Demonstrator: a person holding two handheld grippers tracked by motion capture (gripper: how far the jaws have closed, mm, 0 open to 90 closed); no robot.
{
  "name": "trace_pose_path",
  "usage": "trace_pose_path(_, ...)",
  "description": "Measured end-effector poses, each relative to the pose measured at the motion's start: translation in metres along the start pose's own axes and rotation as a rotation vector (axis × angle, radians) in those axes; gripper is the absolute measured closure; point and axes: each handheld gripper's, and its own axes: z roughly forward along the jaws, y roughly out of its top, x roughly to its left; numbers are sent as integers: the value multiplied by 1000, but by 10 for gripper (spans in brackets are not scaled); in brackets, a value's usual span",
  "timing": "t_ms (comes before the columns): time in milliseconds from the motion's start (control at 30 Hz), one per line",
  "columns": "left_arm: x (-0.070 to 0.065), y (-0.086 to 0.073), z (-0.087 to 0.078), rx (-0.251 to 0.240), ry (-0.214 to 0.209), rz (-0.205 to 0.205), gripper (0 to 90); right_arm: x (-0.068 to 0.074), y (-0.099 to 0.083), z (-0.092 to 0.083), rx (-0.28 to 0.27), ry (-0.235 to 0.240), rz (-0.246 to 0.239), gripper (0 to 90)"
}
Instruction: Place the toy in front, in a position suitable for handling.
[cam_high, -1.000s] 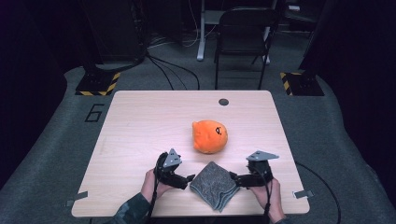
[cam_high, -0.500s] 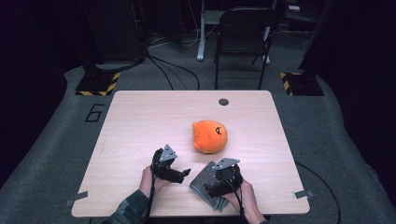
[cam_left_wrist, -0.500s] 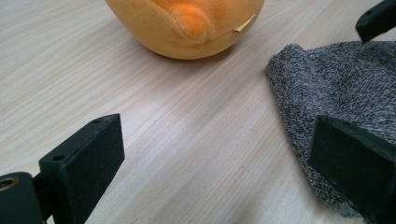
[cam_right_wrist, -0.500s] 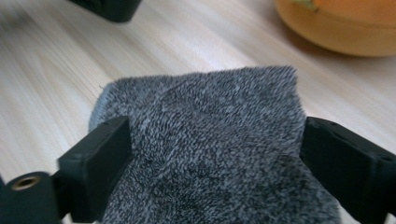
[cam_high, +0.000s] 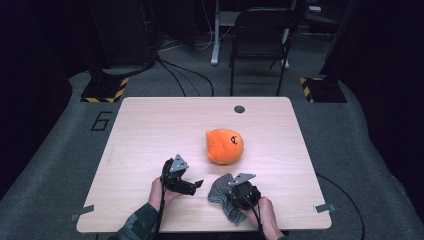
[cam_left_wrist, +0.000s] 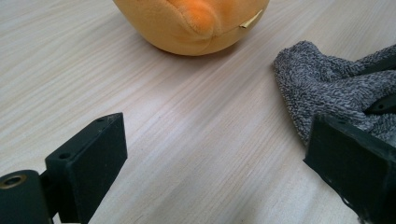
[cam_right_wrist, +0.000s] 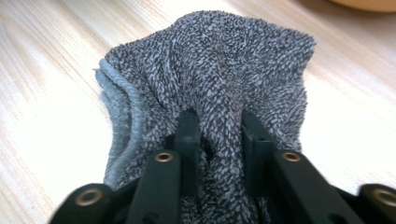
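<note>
High view: my right gripper (cam_high: 235, 191) on grey towel (cam_high: 220, 189) at table's (cam_high: 150, 125) near edge; jaws just closing, clamped on bunched fold. My left gripper (cam_high: 192, 186) just beside towel, jaws apart, probably empty. Orange plush toy (cam_high: 225, 146) near, behind.

Left gripper view: wide jaws over bare wood, towel (cam_left_wrist: 327, 88) at right.

Right gripper view: jaws pinch towel (cam_right_wrist: 215, 88) ridge.

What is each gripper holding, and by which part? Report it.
The right gripper has just closed on the grey towel, pinching a bunched fold of it. The left gripper is open, holding nothing.
</note>
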Motion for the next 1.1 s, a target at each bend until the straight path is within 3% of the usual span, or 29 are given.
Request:
trace_pose_path(100, 0, 0, 0, -4, -6, -12, 60, 0, 0, -3, -4, 8, 5, 751)
trace_pose_path(133, 1, 0, -1, -3, -4, -11, 61, -2, 1, -10, -38, 4, 25, 756)
trace_pose_path(233, 3, -1, -1, -16, 0, -13, 61, -7, 0, -23, -71, -3, 55, 758)
trace_pose_path(400, 2, 0, -1, -21, -3, -18, 62, -16, -6, -36, -88, -22, 78, 758)
trace_pose_path(567, 3, 0, 0, -18, -7, -11, 63, -34, -12, -55, -130, -66, 119, 758)
trace_pose_path(633, 3, 0, 1, -17, -7, -6, 63, -38, -13, -58, -138, -73, 114, 758)
trace_pose_path(667, 3, 0, 1, -18, -5, -6, 64, -39, -14, -60, -143, -79, 140, 757)
trace_pose_path(700, 3, 0, 1, -20, -6, -8, 64, -43, -15, -63, -145, -89, 122, 758)
trace_pose_path(733, 3, 0, 2, -20, -8, -9, 64, -48, -16, -67, -153, -100, 137, 758)
trace_pose_path(1100, 3, 0, 1, -21, -11, 1, 63, -77, -20, -83, -188, -183, 196, 757)
